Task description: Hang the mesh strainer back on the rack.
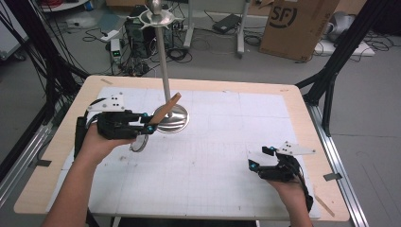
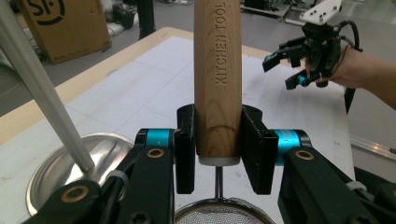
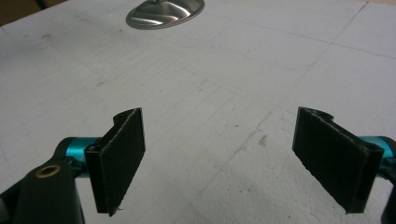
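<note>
Beside the round mirror-bright base of the tall steel rack pole (image 1: 171, 118), at the counter's (image 1: 227, 142) left rear: left tongs (image 2: 218, 149), pressed against both sides of a pale wooden handle stamped KITCHEN TOOL (image 2: 218, 79), gripping near its lower end; fine wire-mesh strainer bowl (image 2: 219, 213) hanging beneath. Step judged: hanging the strainer on the rack's top ring (image 1: 156, 18). Advice: keeping the grip firm, lifting clear of the pole, steering the handle's far end upward. Right tongs (image 3: 233, 158): spread wide, holding nothing, hovering over bare white matting at the counter's right front.
</note>
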Demonstrator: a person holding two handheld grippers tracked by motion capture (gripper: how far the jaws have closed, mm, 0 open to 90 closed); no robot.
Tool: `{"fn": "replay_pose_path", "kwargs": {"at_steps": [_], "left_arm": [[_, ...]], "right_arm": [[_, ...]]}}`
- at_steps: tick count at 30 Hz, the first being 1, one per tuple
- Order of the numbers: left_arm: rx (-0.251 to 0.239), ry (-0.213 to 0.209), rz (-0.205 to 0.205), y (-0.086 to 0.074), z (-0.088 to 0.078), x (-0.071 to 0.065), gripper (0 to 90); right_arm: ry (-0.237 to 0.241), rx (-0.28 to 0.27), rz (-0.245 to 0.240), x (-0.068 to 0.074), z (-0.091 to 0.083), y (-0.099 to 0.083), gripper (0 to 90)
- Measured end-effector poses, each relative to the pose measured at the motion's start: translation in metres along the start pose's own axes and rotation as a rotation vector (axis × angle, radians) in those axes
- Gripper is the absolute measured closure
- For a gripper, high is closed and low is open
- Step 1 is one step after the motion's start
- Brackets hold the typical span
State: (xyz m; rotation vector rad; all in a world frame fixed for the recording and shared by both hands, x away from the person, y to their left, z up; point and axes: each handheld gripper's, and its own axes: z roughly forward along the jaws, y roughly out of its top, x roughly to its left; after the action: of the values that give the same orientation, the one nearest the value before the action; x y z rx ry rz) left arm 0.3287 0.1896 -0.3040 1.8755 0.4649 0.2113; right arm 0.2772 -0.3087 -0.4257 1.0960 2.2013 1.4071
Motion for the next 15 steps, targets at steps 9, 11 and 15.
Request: {"fn": "replay_pose_path", "kwargs": {"at_steps": [9,11,15], "left_arm": [[-0.047,0.038,0.016,0.009,-0.013,0.003,68.7],[-0.054,0.045,0.012,0.012,-0.015,0.004,68.7],[-0.055,0.065,0.023,0.022,-0.019,0.008,68.7]], "right_arm": [[0.001,0.003,-0.005,0.001,0.001,0.000,16.3],[-0.001,0.005,-0.004,0.001,0.001,0.001,16.3],[0.000,-0.004,-0.011,0.002,-0.001,0.002,16.3]]}}
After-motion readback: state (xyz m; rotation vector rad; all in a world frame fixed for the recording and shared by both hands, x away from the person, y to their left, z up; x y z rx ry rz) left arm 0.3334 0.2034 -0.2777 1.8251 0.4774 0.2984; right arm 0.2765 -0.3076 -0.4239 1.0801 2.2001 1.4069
